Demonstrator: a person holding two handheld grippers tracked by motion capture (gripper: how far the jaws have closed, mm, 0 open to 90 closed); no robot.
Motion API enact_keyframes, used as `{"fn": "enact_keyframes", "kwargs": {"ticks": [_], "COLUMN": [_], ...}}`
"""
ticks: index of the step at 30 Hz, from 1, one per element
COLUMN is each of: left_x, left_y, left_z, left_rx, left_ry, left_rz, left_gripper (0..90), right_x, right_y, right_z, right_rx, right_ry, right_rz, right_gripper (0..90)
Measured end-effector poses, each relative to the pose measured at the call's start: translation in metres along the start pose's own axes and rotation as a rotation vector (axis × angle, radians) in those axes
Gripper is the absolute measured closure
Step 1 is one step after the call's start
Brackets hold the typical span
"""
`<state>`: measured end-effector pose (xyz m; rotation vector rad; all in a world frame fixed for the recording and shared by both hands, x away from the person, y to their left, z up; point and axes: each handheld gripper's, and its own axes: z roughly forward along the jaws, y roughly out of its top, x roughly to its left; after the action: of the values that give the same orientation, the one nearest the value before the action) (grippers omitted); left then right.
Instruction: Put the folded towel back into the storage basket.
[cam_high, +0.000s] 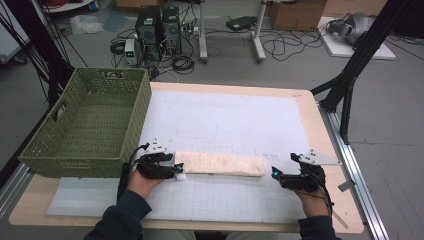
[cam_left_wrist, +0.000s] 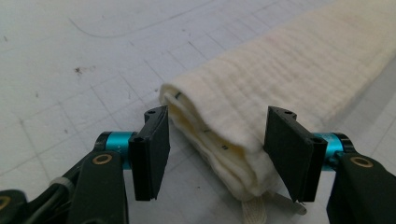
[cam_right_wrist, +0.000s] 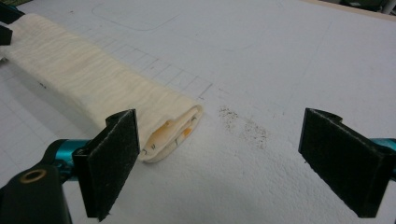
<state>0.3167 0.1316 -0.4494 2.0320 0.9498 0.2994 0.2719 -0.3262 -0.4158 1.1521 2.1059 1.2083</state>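
Note:
A cream cloth (cam_high: 220, 163), folded into a long narrow strip, lies across the white mat near the front of the table. My left gripper (cam_high: 179, 172) is at the strip's left end. In the left gripper view that folded end (cam_left_wrist: 219, 121) lies between the two black jaws of the left gripper (cam_left_wrist: 217, 156); the right pad is against the cloth and a small gap shows at the left pad. My right gripper (cam_high: 274, 172) is at the strip's right end. In the right gripper view the right gripper (cam_right_wrist: 233, 158) stands wide open, with the cloth's end (cam_right_wrist: 173, 128) just inside its left jaw.
A green woven basket (cam_high: 87, 160) stands at the table's left, its front wall just beyond my left hand. The white gridded mat (cam_high: 230, 115) covers most of the wooden table (cam_high: 320, 130). Computers, cables and black frame legs are on the floor behind.

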Motion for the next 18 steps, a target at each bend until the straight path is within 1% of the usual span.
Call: {"fn": "enact_keyframes", "kwargs": {"ticks": [2,7,9,11,12,13,18], "left_x": [-0.0027,-0.0046,-0.0045,-0.0058,-0.0072,-0.0078,-0.0078], "left_y": [0.0004,0.0001,-0.0001,-0.0004,-0.0003,-0.0001,0.0005], "left_z": [0.0015,0.0028,0.0031,0.0040,0.0043,0.0043,0.0050], "left_rx": [0.003,-0.004,-0.007,-0.015,-0.016,-0.015,-0.017], "left_ry": [0.010,0.012,0.003,-0.014,-0.013,-0.011,-0.008], "left_rz": [0.012,0.015,0.014,0.019,0.022,0.033,0.025], "left_gripper": [44.4,51.2,56.9,67.1,70.6,72.8,78.9], "right_x": [0.0004,0.0000,0.0004,0.0006,0.0009,0.0010,0.0002], "right_y": [0.0003,-0.0010,-0.0013,-0.0013,-0.0013,-0.0015,-0.0025], "right_z": [-0.0002,-0.0003,-0.0001,-0.0003,-0.0004,-0.0003,-0.0011], "right_rx": [-0.004,-0.007,-0.006,-0.011,-0.010,-0.014,-0.021], "right_ry": [0.002,0.006,0.010,0.010,0.011,0.013,0.017], "right_rz": [0.003,0.016,0.017,0.019,0.022,0.024,0.038], "right_gripper": [11.7,11.7,11.7,11.7,11.7,11.7,11.7]}}
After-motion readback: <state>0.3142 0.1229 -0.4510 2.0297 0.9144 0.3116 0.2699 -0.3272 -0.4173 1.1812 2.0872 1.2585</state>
